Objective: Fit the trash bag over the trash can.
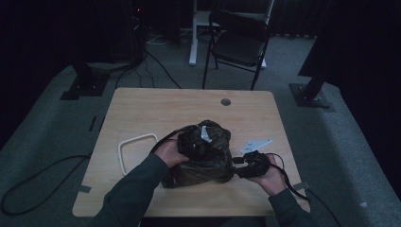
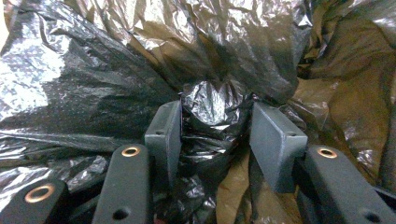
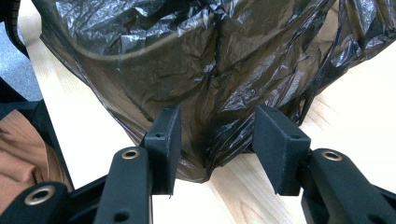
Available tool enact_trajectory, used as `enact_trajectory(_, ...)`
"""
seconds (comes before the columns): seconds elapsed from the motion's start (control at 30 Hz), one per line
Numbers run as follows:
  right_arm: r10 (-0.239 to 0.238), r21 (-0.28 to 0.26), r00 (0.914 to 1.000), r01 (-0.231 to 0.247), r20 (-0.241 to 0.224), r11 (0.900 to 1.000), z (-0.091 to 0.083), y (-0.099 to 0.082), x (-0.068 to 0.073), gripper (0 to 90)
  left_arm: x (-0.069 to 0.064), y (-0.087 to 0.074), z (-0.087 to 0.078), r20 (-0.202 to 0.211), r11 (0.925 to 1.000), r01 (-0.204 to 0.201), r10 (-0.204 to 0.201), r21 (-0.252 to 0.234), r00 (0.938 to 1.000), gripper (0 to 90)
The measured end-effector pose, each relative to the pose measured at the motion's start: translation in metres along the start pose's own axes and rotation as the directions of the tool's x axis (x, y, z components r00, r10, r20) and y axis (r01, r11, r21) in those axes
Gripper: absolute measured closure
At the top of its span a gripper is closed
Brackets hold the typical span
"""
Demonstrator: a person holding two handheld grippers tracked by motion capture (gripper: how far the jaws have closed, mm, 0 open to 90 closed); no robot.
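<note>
**Black bag bunched at mid-table, grip not yet taken**

A crumpled black plastic bag [image 1: 201, 158] sits on the near middle of the wooden table [image 1: 156, 106]. The left gripper [image 2: 215, 135] is pushed into its top folds, jaws standing wide around a gathered knot of film, pads not clearly pressing. The right gripper [image 3: 217, 140], jaws wide, straddles the bag's right edge without pinching it. Tidying or tying the bag looks barely begun. A white loop [image 1: 137, 151] lies just left; the far half offers free room, the near edge is close
</note>
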State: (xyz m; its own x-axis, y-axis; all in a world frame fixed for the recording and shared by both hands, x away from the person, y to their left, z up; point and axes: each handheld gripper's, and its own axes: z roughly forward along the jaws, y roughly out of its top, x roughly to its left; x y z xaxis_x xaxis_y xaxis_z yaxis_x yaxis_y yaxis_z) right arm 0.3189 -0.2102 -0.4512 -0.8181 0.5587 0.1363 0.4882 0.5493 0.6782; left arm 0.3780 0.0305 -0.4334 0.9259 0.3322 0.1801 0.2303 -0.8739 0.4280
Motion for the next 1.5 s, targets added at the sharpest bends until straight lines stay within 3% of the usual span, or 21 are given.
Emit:
enact_trajectory(0.23,-0.004,0.009,1.0000,0.004,-0.008,0.9999,0.001,0.000,0.001,52.0,-0.005,0.003,0.007,-0.032,0.9991,-0.016,0.018,0.038,0.9993,48.9)
enact_trajectory(0.7,-0.005,0.011,0.9998,0.005,-0.020,0.9999,0.002,0.000,0.001,53.3,-0.005,0.006,0.012,-0.035,0.9936,-0.017,0.021,0.112,0.9992,45.7)
enact_trajectory(1.17,0.008,0.002,0.9989,-0.008,-0.047,1.0000,0.001,0.000,0.001,52.6,-0.005,0.009,0.016,-0.027,0.9834,-0.028,0.033,0.180,0.9991,45.6)
enact_trajectory(1.27,0.005,0.005,0.9989,-0.005,-0.047,1.0000,0.002,0.000,0.002,52.4,-0.005,0.010,0.017,-0.029,0.9782,-0.043,0.050,0.203,0.9983,45.0)
enact_trajectory(1.33,0.005,0.005,0.9988,-0.004,-0.048,1.0000,0.002,0.000,0.002,52.4,-0.005,0.010,0.017,-0.029,0.9780,-0.044,0.051,0.204,0.9983,45.0)
enact_trajectory(1.5,0.004,0.009,0.9983,-0.003,-0.059,1.0000,0.001,0.000,0.001,52.4,-0.005,0.008,0.015,-0.024,0.9871,-0.029,0.033,0.157,0.9992,47.7)
